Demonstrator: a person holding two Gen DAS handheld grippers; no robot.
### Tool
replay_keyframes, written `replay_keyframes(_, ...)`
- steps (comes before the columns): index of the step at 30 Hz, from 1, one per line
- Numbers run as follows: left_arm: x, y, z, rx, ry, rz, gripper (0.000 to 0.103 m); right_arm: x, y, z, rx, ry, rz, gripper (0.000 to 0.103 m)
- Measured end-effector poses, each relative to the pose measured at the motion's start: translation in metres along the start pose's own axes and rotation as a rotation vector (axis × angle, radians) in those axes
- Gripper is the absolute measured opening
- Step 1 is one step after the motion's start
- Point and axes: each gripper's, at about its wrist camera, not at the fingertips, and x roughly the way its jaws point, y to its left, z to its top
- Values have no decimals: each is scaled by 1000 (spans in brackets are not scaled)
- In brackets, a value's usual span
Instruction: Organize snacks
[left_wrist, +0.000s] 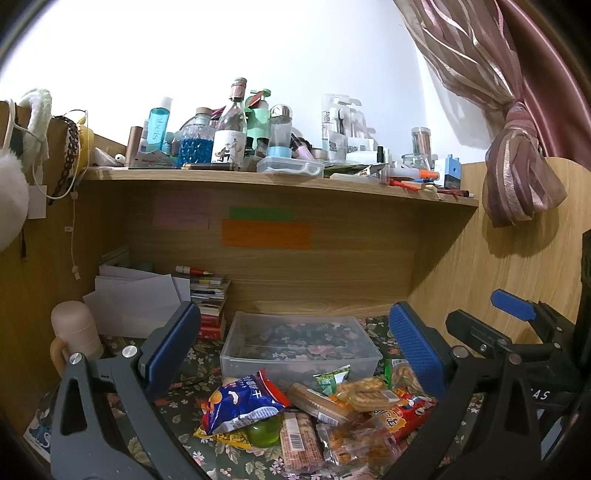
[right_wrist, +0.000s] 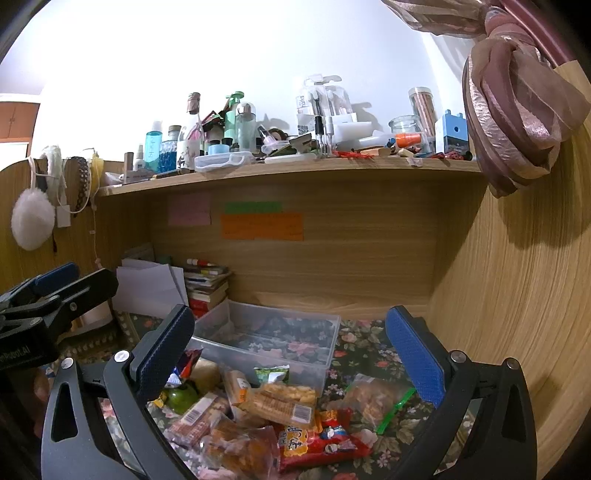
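A clear plastic box (left_wrist: 364, 356) stands empty on the floral tablecloth, also in the right wrist view (right_wrist: 325, 363). In front of it lies a pile of snacks: a blue chip bag (left_wrist: 243, 404), a green jelly cup (left_wrist: 264, 432), wafer packs (left_wrist: 299, 443) and a red packet (left_wrist: 410, 410). The right wrist view shows the red packet (right_wrist: 325, 443), a biscuit pack (right_wrist: 280, 404) and a zip bag of snacks (right_wrist: 373, 400). My left gripper (left_wrist: 295, 347) is open and empty above the pile. My right gripper (right_wrist: 291, 354) is open and empty, to the right of the left one (right_wrist: 55, 291).
A wooden shelf (left_wrist: 280, 181) crowded with bottles and jars runs above the desk. Books (left_wrist: 210, 295) and white papers (left_wrist: 136, 295) stand at the back left, beside a beige mug (left_wrist: 74, 328). A wooden side panel (right_wrist: 517, 295) and pink curtain (right_wrist: 517, 110) close the right.
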Motion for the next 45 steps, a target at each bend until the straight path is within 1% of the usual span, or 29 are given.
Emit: replay_keyframes(45, -1, -2, 0, -2, 6, -11, 103, 2, 7, 2, 10, 11, 13, 103)
